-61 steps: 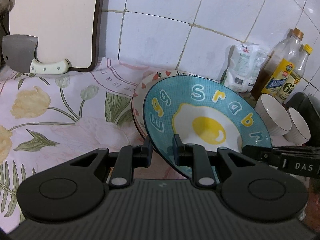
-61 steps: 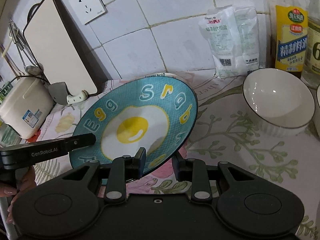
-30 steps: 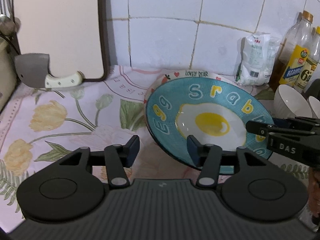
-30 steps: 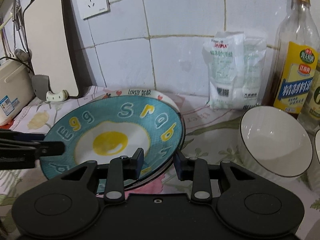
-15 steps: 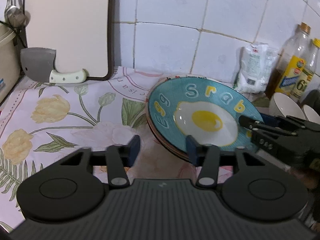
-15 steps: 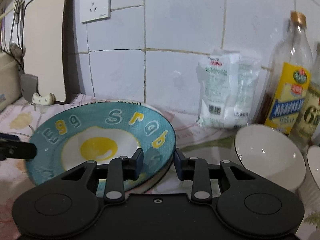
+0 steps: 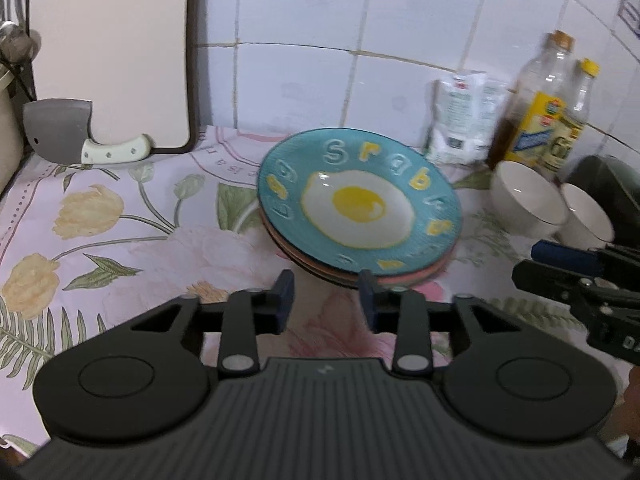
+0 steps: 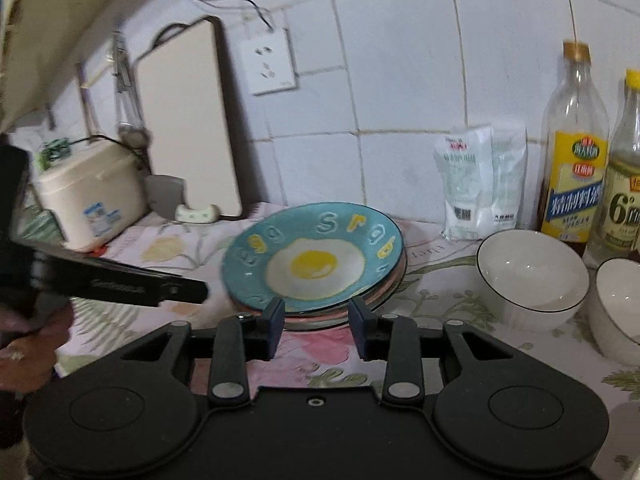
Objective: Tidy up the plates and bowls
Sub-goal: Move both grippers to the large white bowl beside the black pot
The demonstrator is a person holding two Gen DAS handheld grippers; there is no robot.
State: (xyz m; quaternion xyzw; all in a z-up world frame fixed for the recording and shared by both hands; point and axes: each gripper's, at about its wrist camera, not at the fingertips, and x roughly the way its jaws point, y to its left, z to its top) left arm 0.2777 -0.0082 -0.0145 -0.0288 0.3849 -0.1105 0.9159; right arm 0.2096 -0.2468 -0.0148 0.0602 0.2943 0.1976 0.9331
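Observation:
The blue fried-egg plate (image 7: 356, 204) (image 8: 312, 260) lies flat on top of a stack of plates (image 7: 400, 280) (image 8: 384, 296) on the flowered counter cloth. My left gripper (image 7: 326, 284) hovers just short of the stack's near rim, its jaws opening with nothing between them. My right gripper (image 8: 316, 308) is likewise drawn back from the rim, its jaws opening and empty; it also shows at the right edge of the left wrist view (image 7: 532, 264). Two white bowls (image 8: 528, 276) (image 8: 620, 308) stand to the right of the stack.
A cutting board (image 7: 108, 52) and a cleaver (image 7: 60, 132) lean on the tiled wall at the back left. A white bag (image 8: 480, 184) and two bottles (image 8: 572, 160) stand at the back right. A rice cooker (image 8: 88, 200) sits far left, and a dark pot (image 7: 612, 188) far right.
Both grippers let go of the blue plate, which settled flat on the stack. Both drew back from it, the right one farther and upward.

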